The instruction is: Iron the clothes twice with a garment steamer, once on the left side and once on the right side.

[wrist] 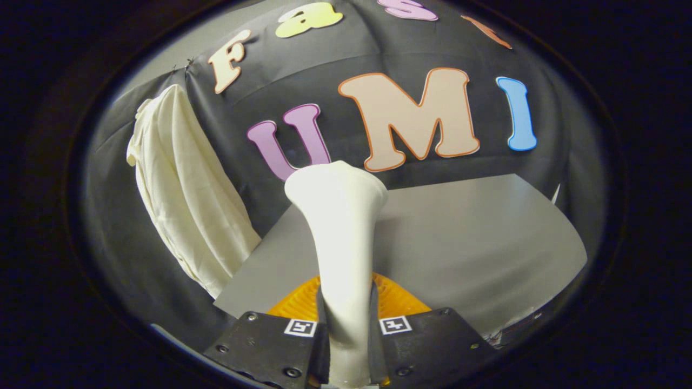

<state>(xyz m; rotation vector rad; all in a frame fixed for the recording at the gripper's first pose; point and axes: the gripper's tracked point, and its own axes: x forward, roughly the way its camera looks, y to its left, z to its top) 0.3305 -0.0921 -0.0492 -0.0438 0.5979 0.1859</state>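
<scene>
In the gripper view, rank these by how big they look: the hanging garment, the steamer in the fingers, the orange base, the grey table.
1. Grey table.
2. Cream garment and white steamer, clamped in the gripper: look similar, and the steamer's nearness inflates it, so unranked.
3. Orange base, mostly hidden behind the steamer.

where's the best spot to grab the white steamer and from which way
By its narrow neck, where the gripper already clamps it. The white plastic garment steamer stands upright over an orange ribbed base, flaring to a wide head on top. Come in level from this near side, jaws closing from left and right, leaving the head free for the cream hanging garment.
</scene>
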